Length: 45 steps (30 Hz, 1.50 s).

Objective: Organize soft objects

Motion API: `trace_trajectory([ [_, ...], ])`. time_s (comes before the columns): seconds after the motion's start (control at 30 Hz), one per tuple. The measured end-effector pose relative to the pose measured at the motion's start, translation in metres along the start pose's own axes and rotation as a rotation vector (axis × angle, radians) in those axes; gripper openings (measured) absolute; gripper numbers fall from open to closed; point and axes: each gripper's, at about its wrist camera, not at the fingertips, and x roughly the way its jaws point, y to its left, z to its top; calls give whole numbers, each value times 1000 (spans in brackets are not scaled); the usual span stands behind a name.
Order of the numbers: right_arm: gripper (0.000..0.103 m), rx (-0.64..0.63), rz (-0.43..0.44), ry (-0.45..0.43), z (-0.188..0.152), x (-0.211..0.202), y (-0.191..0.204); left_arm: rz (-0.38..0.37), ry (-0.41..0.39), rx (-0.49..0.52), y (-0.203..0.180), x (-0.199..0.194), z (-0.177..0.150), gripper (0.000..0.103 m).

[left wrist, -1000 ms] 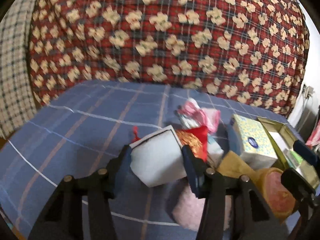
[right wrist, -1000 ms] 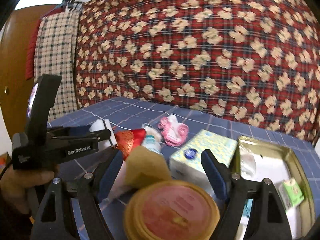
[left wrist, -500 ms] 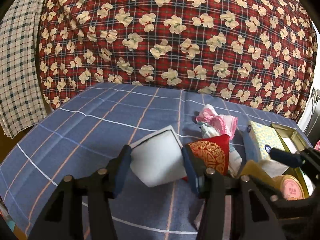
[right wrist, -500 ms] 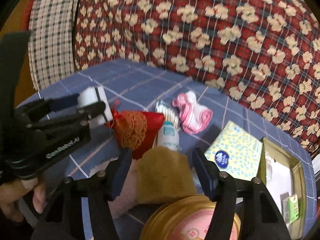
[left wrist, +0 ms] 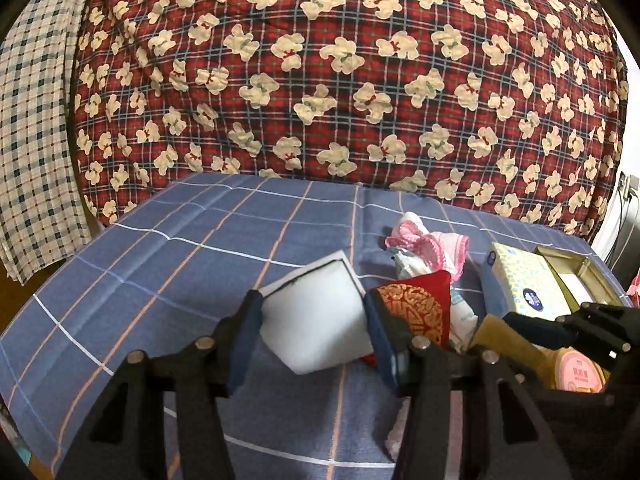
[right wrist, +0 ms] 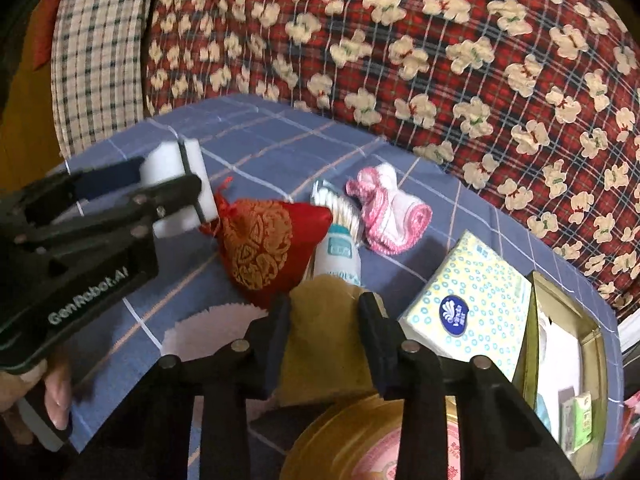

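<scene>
A white sponge block (left wrist: 320, 332) is held just above the blue checked bed sheet (left wrist: 160, 264), with my left gripper (left wrist: 312, 308) shut on it. The right wrist view shows the same sponge (right wrist: 172, 160) at the left, inside the left gripper (right wrist: 168, 176). My right gripper (right wrist: 324, 308) is closing its jaws on a mustard cloth (right wrist: 324, 340), which fills the gap between the pads. A red pouch with gold embroidery (right wrist: 264, 248) lies right beside both grippers. Behind it lie a pink-and-white rolled sock (right wrist: 384, 208) and a white tube (right wrist: 338, 256).
A yellow tissue box (right wrist: 472, 304) and an open gold tin (right wrist: 596, 344) holding small packets sit at the right. A round tin with a pink lid (right wrist: 384, 448) lies under the right gripper, a pale pink cloth (right wrist: 208, 332) beside it. A red bear-print quilt (left wrist: 340, 80) rises behind.
My right gripper swung left and tipped down over the mustard cloth, and its jaws narrowed from wide apart to tight around it. The left gripper kept the sponge and barely moved.
</scene>
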Motion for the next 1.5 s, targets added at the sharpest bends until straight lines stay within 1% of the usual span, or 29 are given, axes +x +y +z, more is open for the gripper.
trace_trajectory([
  [0.13,36,12,29,-87,-6,-10,-1,7,-12,9,-3,-3,0,51],
  [0.2,36,22,38,-116,-11,-11,-1,7,-16,12,-3,-4,0,51],
  [0.27,36,24,26,-158,-13,-15,0,5,-21,16,-4,-5,0,51],
  [0.43,36,36,30,-193,-12,-15,-5,6,-26,19,-4,-6,0,51],
  [0.63,36,62,29,-261,-15,-20,-11,3,-28,17,-4,-6,-1,51],
  [0.73,36,67,24,-304,-19,-26,-10,4,-30,17,-4,-6,0,51],
  [0.97,36,110,34,-409,-26,-41,-18,16,-62,36,-6,-14,2,51],
  [1.17,36,144,46,-460,-30,-49,-24,27,-97,42,-7,-19,0,51],
  [1.5,36,177,53,-492,-35,-54,-31,37,-122,44,-7,-24,1,51],
])
